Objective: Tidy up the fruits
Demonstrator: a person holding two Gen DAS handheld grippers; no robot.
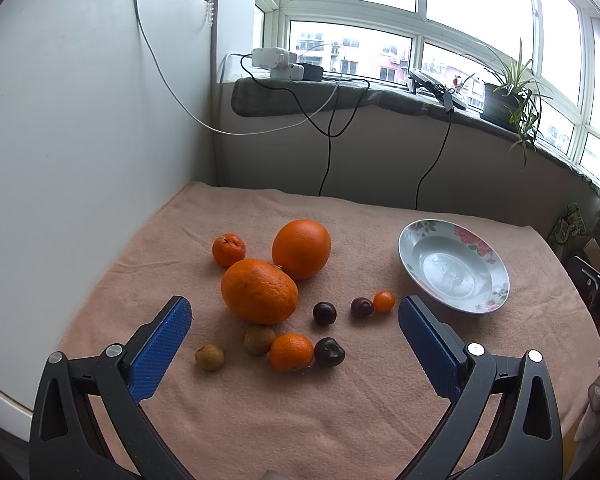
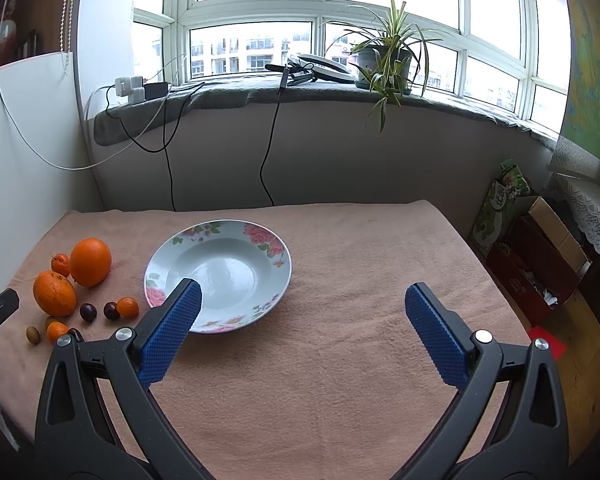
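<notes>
Fruit lies loose on a pink towel (image 1: 340,408): two big oranges (image 1: 259,290) (image 1: 301,248), a small mandarin (image 1: 229,249), another mandarin (image 1: 291,352), a tiny orange fruit (image 1: 384,301), three dark cherries (image 1: 324,313) and two brownish longans (image 1: 209,357). A flowered white plate (image 1: 454,266) sits empty to the right; it also shows in the right wrist view (image 2: 220,274). My left gripper (image 1: 296,334) is open above the fruit. My right gripper (image 2: 303,322) is open and empty, just right of the plate.
A white panel (image 1: 80,120) stands at the table's left. Behind are a windowsill with cables (image 1: 328,136), chargers and a potted plant (image 2: 384,60). Cardboard boxes (image 2: 540,256) stand on the floor past the table's right edge.
</notes>
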